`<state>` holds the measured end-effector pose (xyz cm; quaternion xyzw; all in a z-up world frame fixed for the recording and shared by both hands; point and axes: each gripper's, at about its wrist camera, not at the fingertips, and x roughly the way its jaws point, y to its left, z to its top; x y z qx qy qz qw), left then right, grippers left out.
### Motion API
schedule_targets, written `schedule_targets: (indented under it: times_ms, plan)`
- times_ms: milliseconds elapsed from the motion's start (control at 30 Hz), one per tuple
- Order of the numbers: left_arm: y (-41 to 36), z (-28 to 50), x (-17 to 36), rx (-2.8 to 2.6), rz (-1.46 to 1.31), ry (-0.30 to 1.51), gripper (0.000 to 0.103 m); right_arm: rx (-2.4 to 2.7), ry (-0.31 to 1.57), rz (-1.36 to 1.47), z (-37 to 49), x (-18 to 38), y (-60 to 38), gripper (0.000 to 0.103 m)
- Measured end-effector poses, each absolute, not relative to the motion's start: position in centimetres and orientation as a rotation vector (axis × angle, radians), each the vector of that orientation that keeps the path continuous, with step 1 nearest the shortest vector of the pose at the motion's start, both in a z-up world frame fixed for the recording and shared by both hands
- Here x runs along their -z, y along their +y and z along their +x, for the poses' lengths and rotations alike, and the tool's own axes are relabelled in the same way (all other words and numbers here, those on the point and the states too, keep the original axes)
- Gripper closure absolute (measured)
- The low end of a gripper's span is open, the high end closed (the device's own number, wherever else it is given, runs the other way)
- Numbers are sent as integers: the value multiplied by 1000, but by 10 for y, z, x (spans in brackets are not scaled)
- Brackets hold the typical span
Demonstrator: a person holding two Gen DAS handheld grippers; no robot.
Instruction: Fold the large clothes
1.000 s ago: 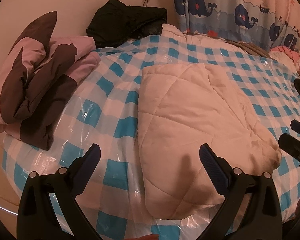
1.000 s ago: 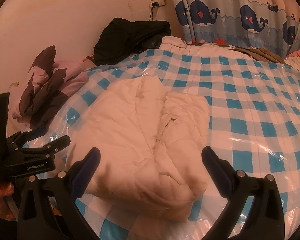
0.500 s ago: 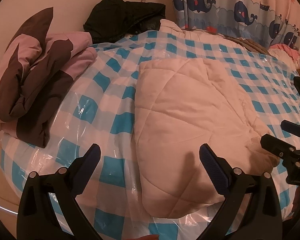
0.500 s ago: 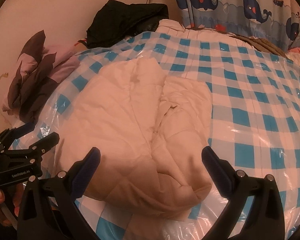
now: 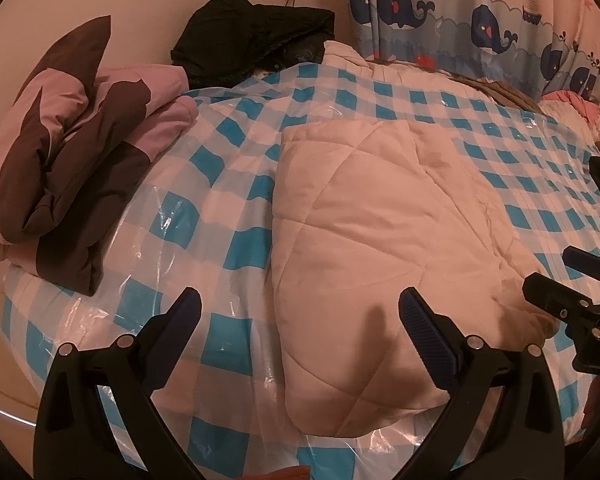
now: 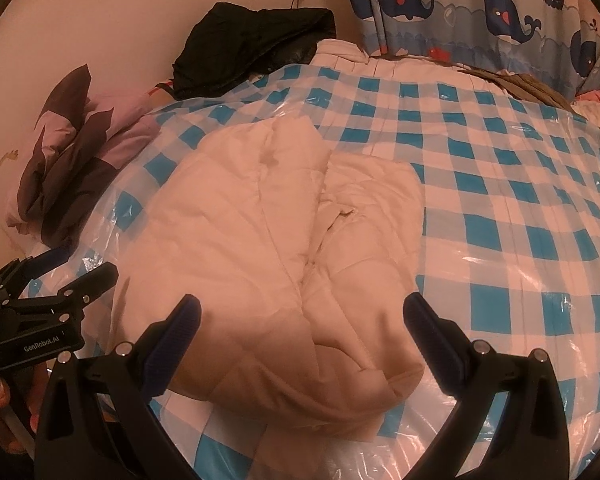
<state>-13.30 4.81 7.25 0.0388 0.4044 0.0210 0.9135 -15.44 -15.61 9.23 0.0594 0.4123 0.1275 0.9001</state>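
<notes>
A cream quilted garment lies folded in a bundle on the blue-and-white checked bed; it also shows in the right wrist view. My left gripper is open and empty, hovering over the garment's near left edge. It also shows at the left of the right wrist view. My right gripper is open and empty above the garment's near end. It also shows at the right edge of the left wrist view.
A folded pink and brown garment lies at the bed's left edge. A black jacket is piled against the far wall. A whale-print curtain hangs at the back right. Clear plastic covers the bed.
Both grippers have moved in closer over the near end of the cream garment. Both stay open and empty.
</notes>
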Motion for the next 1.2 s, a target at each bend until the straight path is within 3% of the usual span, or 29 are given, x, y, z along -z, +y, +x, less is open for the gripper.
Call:
schedule_targets:
  times_ms: [1200]
  plan:
    - [52, -130, -72, -49, 63, 854, 8, -263, 850, 130, -155, -94, -151, 5]
